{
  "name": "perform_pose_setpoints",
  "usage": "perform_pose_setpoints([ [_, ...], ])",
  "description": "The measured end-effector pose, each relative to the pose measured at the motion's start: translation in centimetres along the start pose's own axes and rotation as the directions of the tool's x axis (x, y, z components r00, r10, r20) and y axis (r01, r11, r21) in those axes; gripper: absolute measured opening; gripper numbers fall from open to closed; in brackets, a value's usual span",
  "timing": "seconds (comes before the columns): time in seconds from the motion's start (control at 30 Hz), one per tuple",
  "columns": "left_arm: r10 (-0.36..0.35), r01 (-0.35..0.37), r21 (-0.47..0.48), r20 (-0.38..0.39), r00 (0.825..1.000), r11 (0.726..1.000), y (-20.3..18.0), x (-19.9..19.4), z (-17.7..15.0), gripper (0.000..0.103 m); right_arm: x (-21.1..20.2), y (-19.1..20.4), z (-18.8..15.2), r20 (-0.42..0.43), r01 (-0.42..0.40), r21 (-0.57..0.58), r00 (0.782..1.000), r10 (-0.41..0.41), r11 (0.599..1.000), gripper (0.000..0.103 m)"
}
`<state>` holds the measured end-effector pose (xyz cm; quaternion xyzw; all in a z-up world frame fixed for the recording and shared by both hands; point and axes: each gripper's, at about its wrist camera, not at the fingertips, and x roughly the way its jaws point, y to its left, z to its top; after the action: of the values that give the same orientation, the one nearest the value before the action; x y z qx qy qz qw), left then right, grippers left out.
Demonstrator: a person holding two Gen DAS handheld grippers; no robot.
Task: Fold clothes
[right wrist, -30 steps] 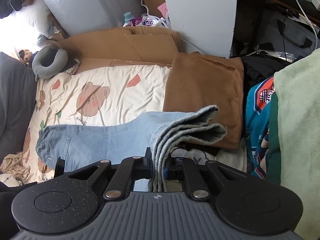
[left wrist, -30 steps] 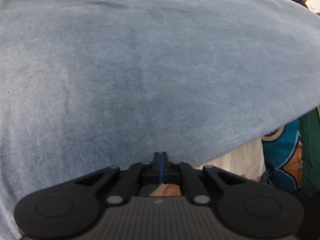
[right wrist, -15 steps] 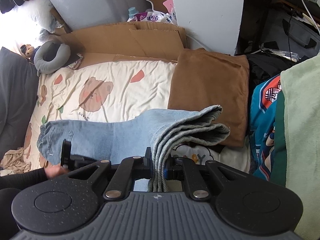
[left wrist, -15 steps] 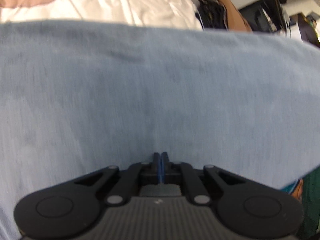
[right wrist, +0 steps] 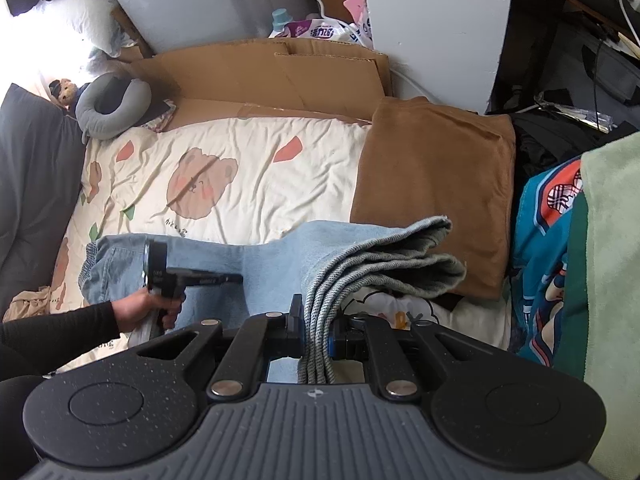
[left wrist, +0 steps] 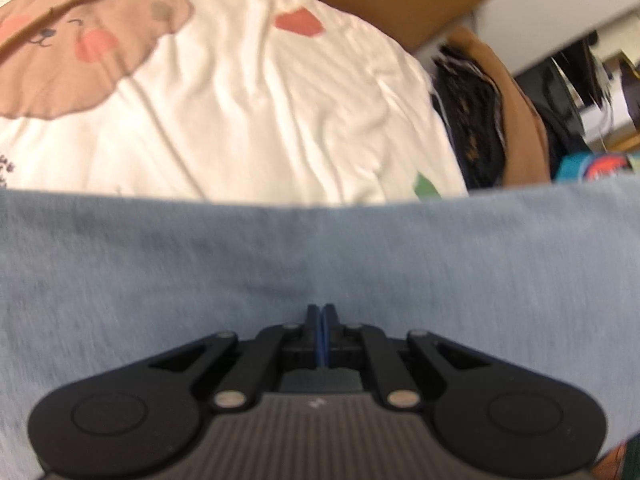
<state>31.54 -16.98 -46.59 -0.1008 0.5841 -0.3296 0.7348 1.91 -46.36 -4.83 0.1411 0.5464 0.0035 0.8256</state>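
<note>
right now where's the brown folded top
In the right wrist view, the brown folded top lies right of centre on the bear-print sheet, behind the jeans.

Ahead of you lies a cream bedsheet (right wrist: 256, 168) printed with brown bears; a folded brown garment (right wrist: 436, 184) rests on its right edge; flattened cardboard (right wrist: 264, 76) lines the far side; a grey neck pillow (right wrist: 112, 106) sits at the far left corner; a teal patterned cloth (right wrist: 540, 264) hangs beside a pale green towel (right wrist: 612, 240) on your right.
</note>
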Motion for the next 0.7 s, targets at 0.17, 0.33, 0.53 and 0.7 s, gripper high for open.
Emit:
perform_pose_setpoints([
  [0.17,0.019,-0.018,-0.032,0.029,0.999,0.999,1.5,0.0,1.8,0.002,0.1,0.5,0.5,0.002,-0.010,-0.010,1.000,0.010,1.000,0.009],
  [0.33,0.027,-0.025,-0.051,0.046,0.999,0.998,1.0,0.5,2.3,0.012,-0.2,1.6,1.1,0.004,-0.031,-0.039,1.000,0.031,0.999,0.009],
  [0.53,0.010,-0.009,-0.034,0.029,1.000,0.999,0.3,-2.3,-0.3,0.045,-1.1,3.7,2.3,0.025,-0.070,-0.080,0.997,0.072,0.994,0.009],
  [0.7,-0.011,0.012,-0.045,0.007,1.000,0.999,0.3,-4.4,-3.5,0.051,-1.7,6.4,3.7,0.035,-0.113,-0.138,0.992,0.119,0.984,0.009],
])
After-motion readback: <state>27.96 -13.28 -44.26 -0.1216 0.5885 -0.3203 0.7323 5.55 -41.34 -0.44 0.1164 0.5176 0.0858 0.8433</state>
